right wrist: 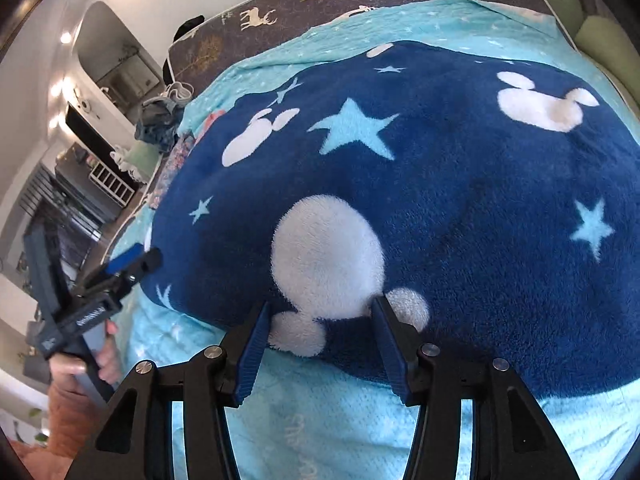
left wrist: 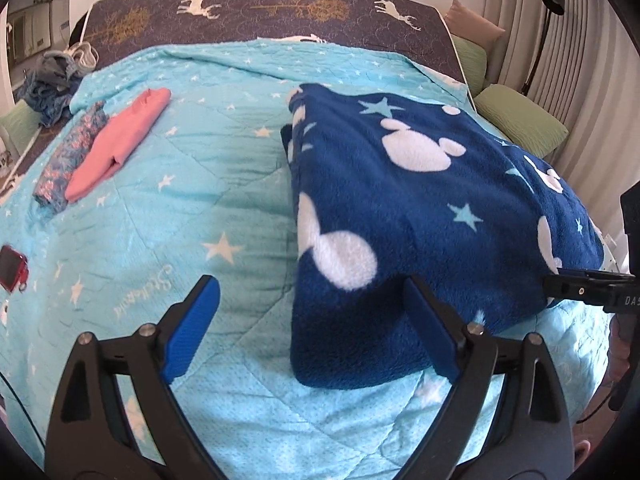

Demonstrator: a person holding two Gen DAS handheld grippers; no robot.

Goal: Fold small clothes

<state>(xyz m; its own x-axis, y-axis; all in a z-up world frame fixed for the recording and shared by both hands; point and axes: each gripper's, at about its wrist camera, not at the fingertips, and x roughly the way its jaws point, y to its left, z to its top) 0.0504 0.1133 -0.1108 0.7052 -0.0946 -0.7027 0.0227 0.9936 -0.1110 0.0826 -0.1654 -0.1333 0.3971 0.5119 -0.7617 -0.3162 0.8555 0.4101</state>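
Observation:
A folded navy fleece garment [left wrist: 420, 208] with white mouse heads and pale stars lies on the turquoise star quilt [left wrist: 200, 184]. My left gripper [left wrist: 310, 280] stands wide open at the fleece's near left corner. Its right finger lies over the fleece's near edge and its left finger over bare quilt. In the right wrist view the fleece [right wrist: 440, 160] fills the frame. My right gripper [right wrist: 320, 304] straddles the fleece's near edge, jaws apart, with the pile between the pads but not pinched. The left gripper [right wrist: 136, 260] shows at the left, held by a hand.
A folded pink garment [left wrist: 120, 140] and a folded floral one [left wrist: 72, 156] lie at the quilt's far left. A heap of blue clothes [left wrist: 52, 84] sits behind them. A red flat object [left wrist: 12, 268] lies at the left edge. Green pillows [left wrist: 520, 116] line the right side.

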